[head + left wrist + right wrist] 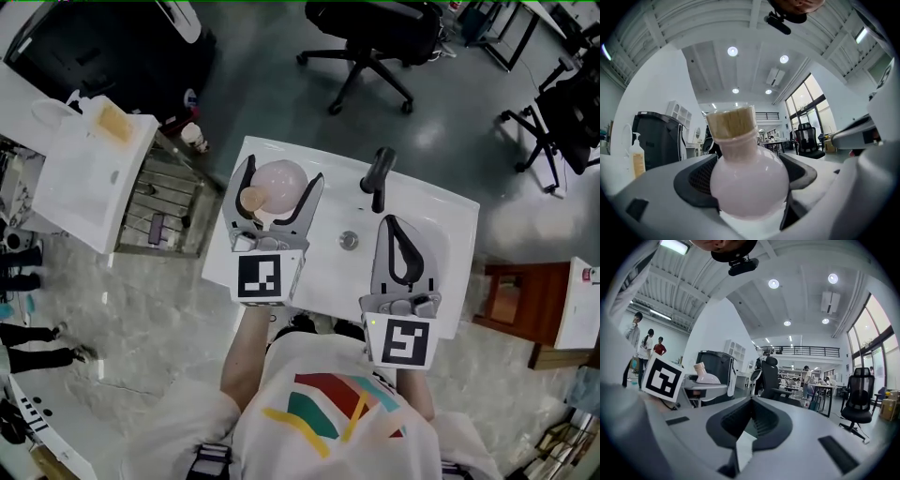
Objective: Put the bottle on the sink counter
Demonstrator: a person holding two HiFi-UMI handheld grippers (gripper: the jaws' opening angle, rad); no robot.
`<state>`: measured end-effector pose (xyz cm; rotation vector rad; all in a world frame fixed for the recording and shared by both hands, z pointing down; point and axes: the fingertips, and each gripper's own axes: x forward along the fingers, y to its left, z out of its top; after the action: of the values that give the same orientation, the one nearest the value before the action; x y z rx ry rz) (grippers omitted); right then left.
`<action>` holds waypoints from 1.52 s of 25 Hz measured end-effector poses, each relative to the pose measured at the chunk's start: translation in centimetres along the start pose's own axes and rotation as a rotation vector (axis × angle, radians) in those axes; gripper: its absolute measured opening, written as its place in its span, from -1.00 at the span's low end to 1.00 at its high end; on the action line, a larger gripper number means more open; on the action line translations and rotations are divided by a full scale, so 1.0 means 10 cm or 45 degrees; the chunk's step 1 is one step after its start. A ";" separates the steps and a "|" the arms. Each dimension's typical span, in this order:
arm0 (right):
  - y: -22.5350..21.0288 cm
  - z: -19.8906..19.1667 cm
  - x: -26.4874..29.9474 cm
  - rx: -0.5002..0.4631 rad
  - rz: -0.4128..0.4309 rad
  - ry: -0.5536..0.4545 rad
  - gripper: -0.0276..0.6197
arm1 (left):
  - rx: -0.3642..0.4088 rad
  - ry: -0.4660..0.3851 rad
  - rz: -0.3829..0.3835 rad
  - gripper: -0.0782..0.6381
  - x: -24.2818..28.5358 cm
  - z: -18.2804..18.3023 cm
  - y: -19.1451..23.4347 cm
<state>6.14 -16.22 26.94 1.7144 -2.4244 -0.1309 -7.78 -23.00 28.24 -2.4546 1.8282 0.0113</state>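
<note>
A round pink bottle (281,181) with a cork stopper (251,199) sits between the jaws of my left gripper (281,176), which is shut on its belly. It is over the left part of the white sink counter (319,267); I cannot tell whether it touches the surface. In the left gripper view the bottle (747,180) fills the middle, cork (732,123) up, with the left gripper (747,176) clamped on both sides. My right gripper (394,234) is shut and empty over the basin, near the black tap (378,173). The right gripper (751,401) view shows its jaws meeting.
A drain (349,241) lies between the grippers. A white unit (94,169) and a wire rack (164,211) stand left of the counter. A wooden stool (506,300) is on the right, and a black office chair (370,42) behind. A soap bottle (636,157) shows at far left.
</note>
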 end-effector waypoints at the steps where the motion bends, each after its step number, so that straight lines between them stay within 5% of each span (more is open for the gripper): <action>1: 0.02 -0.01 0.02 -0.001 0.007 0.007 -0.88 | -0.002 0.019 0.014 0.32 0.04 -0.05 0.06; 24: 0.21 -0.56 0.33 0.026 0.065 0.223 -0.88 | 0.092 0.230 0.117 0.33 0.68 -0.85 0.75; 38: 0.33 -0.93 0.33 0.074 0.088 0.361 -0.88 | 0.139 0.371 0.099 0.33 0.80 -1.45 0.88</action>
<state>3.75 -17.98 36.93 1.5487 -2.2927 0.1814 -14.56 -34.13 41.76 -2.4124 1.9717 -0.4511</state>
